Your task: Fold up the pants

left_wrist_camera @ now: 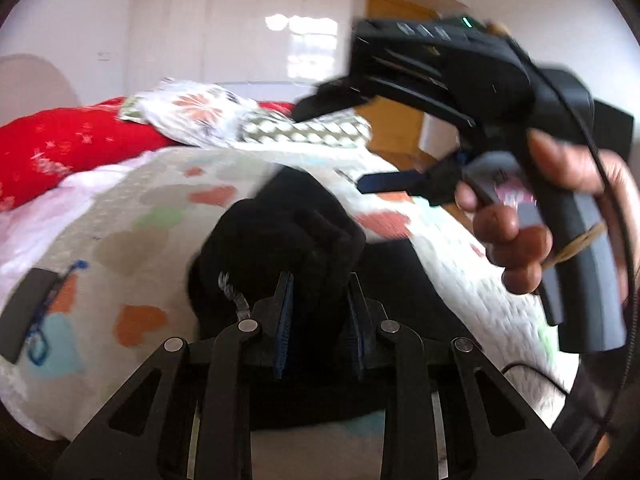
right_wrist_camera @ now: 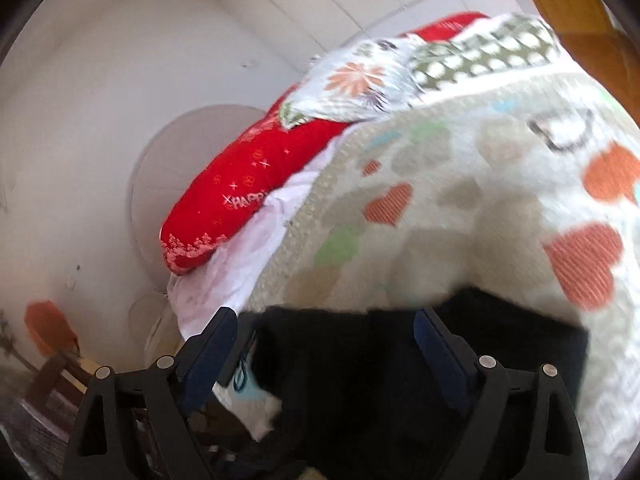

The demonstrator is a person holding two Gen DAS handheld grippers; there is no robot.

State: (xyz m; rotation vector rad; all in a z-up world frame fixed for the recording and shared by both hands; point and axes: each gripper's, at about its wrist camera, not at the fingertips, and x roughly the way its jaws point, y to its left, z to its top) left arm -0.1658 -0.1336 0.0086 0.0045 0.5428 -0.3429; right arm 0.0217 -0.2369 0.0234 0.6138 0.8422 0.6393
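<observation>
Left wrist view: left gripper (left_wrist_camera: 320,300) has its fingers drawn close, clamped on a bunched fold of the black pants (left_wrist_camera: 280,240), which rise in a lump off the heart-print bedspread (left_wrist_camera: 140,208). Only this view shows the right gripper (left_wrist_camera: 340,148), held in a hand (left_wrist_camera: 532,208) above and to the right of the pants, tilted, fingers spread wide, nothing between them. Also only here: a dark flat object with a blue cord (left_wrist_camera: 28,312) at the bedspread's left edge.

Right wrist view: the pants (right_wrist_camera: 360,360) lie flat at the near edge of the bedspread (right_wrist_camera: 460,200), under the right gripper (right_wrist_camera: 324,336); pads apart, whether they touch the cloth cannot be told. Red pillow (right_wrist_camera: 248,192) and floral pillow (right_wrist_camera: 352,80) at far end. Both views motion-blurred.
</observation>
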